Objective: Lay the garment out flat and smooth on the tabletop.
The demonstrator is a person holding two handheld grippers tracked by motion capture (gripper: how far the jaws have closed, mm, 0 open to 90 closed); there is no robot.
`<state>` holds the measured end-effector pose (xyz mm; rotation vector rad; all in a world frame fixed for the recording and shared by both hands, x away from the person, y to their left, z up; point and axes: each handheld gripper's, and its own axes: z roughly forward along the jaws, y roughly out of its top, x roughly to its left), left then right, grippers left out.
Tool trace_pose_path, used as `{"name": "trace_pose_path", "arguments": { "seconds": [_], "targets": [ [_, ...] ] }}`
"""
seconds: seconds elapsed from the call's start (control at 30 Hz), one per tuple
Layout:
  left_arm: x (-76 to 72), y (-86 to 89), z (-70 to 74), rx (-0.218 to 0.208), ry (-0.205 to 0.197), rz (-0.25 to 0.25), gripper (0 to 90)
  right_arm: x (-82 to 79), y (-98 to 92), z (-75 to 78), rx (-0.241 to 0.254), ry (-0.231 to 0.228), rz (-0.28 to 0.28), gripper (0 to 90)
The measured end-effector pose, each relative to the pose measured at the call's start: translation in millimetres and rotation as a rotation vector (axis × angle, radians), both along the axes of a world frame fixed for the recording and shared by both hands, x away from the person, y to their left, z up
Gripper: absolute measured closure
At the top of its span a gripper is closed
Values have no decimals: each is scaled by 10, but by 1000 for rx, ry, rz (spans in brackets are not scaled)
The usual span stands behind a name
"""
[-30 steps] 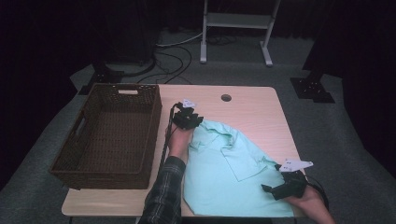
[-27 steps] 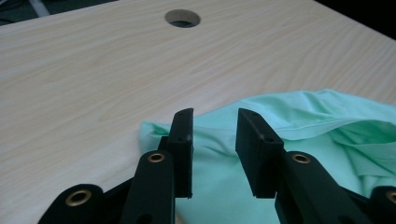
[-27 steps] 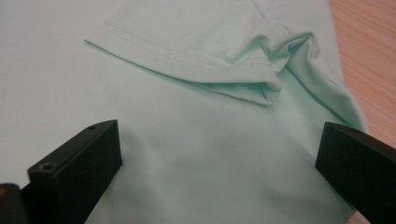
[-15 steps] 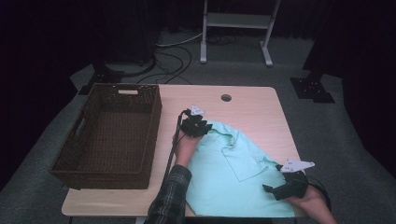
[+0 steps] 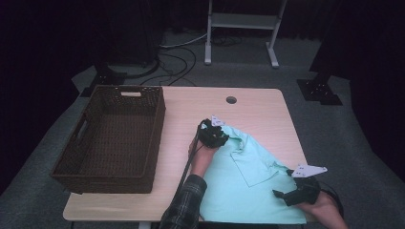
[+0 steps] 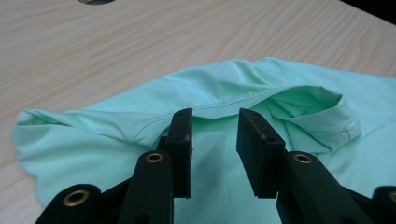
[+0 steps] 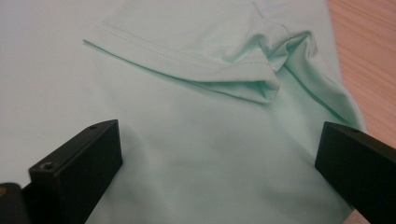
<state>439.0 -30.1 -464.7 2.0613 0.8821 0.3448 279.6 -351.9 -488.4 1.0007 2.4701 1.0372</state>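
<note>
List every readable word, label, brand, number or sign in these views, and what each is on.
None: no readable text anywhere.
Mint-green short-sleeved fabric shirt: plain, no print or tag showing.
Dark brown woven wicker basket: no label.
Light wooden table: unmarked.
Black jaws in both gripper views: no markings.

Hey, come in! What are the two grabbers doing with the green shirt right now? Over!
Left gripper part-open, over shirt collar, gripping nothing. Right gripper wide open above a sleeve. Shirt on table, basket beside it. Nothing in the way.
</note>
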Motion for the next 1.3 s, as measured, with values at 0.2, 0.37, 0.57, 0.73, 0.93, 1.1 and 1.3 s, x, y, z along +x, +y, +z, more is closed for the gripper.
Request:
{"name": "trace_pose_path", "arguments": {
  "seconds": [0.2, 0.37, 0.57, 0.73, 0.93, 1.1, 1.3],
  "targets": [
    [65, -90, -79, 25, 2, -3, 664, 3, 0, 0, 0, -1, 3, 0],
    [64, -130, -136, 59, 8, -3, 665, 3, 0, -1, 1, -1, 4, 0],
    [86, -88, -158, 49, -10, 17, 803, 3, 0, -1, 1, -1, 4, 0],
    [113, -54, -154, 33, 1, 16, 858, 3, 0, -2, 2, -1, 3, 0],
    [118, 38, -60, -12, -3, 24, 867, 4, 2, -2, 3, -1, 3, 0],
    [115, 112, 24, -34, -16, 31, 866, 4, 2, -2, 3, -1, 3, 0],
    [112, 231, 105, -56, -25, 35, 866, 5, 2, -2, 3, -1, 3, 0]
  ]
}}
